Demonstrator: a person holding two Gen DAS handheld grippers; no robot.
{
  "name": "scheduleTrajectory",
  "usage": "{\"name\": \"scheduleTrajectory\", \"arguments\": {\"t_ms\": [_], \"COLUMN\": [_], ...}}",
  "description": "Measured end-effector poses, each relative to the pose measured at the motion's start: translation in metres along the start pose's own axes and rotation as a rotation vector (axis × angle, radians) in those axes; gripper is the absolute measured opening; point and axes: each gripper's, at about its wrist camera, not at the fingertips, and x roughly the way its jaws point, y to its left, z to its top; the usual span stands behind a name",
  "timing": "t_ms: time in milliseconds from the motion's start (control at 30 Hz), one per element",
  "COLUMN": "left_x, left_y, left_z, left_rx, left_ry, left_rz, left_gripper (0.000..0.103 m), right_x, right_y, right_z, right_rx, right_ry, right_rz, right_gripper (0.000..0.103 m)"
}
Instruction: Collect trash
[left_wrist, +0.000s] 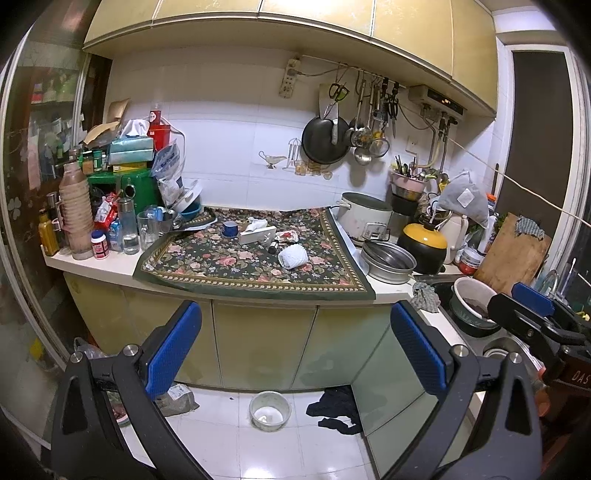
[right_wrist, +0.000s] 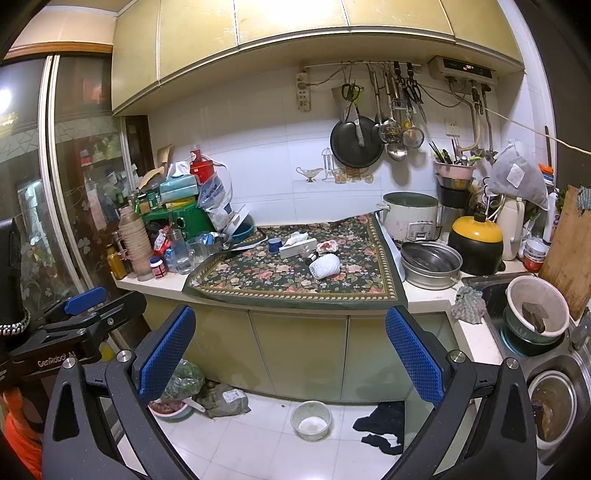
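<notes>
On the floral cloth (left_wrist: 221, 269) on the counter lie a white foam fruit net (left_wrist: 293, 256), a crumpled red-and-white wrapper (left_wrist: 288, 235), a crumpled white tissue (left_wrist: 256, 223), a white box (left_wrist: 257, 234), a small dark bottle (left_wrist: 273, 246) and a blue cup (left_wrist: 231, 229). The same items show in the right wrist view: net (right_wrist: 325, 266), wrapper (right_wrist: 327, 246), tissue (right_wrist: 297, 238). My left gripper (left_wrist: 295, 350) is open and empty, held back from the counter above the floor. My right gripper (right_wrist: 290, 354) is open and empty too, beside the left one.
Bottles, jars and boxes crowd the counter's left end (left_wrist: 110, 206). A rice cooker (left_wrist: 364, 218), steel pots (left_wrist: 389, 260) and a yellow-lidded pot (left_wrist: 424, 240) stand right. The sink (right_wrist: 532, 332) holds bowls. On the floor are a white bowl (left_wrist: 269, 410), dark cloth (left_wrist: 336, 408) and bags (right_wrist: 221, 398).
</notes>
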Motion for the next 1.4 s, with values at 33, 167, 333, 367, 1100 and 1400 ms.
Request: {"name": "scheduleTrajectory", "arguments": {"t_ms": [33, 167, 333, 367, 1100, 1400], "left_x": [0.001, 0.002, 0.003, 0.003, 0.050, 0.112], "left_y": [0.001, 0.001, 0.001, 0.001, -0.009, -0.001], "left_z": [0.001, 0.002, 0.002, 0.002, 0.016, 0.033], "left_rx": [-0.001, -0.004, -0.002, -0.002, -0.028, -0.021], "left_ry": [0.000, -0.003, -0.002, -0.002, 0.009, 0.035], "left_rz": [-0.001, -0.001, 0.000, 0.001, 0.070, 0.092], "left_gripper": [0.103, 0.103, 0.103, 0.103, 0.103, 0.103], "right_x": [0.001, 0.001, 0.008, 0.009, 0.043, 0.079], "right_y": [0.000, -0.001, -0.003, -0.003, -0.024, -0.044], "right_z": [0.000, 0.000, 0.002, 0.002, 0.009, 0.017], "right_rx": [0.001, 0.000, 0.007, 0.007, 0.015, 0.020], "right_ry": [0.001, 0.000, 0.000, 0.000, 0.031, 0.038], "right_rz": [0.000, 0.000, -0.002, -0.002, 0.039, 0.007], "right_gripper": [0.102, 0.102, 0.102, 0.102, 0.102, 0.102]}}
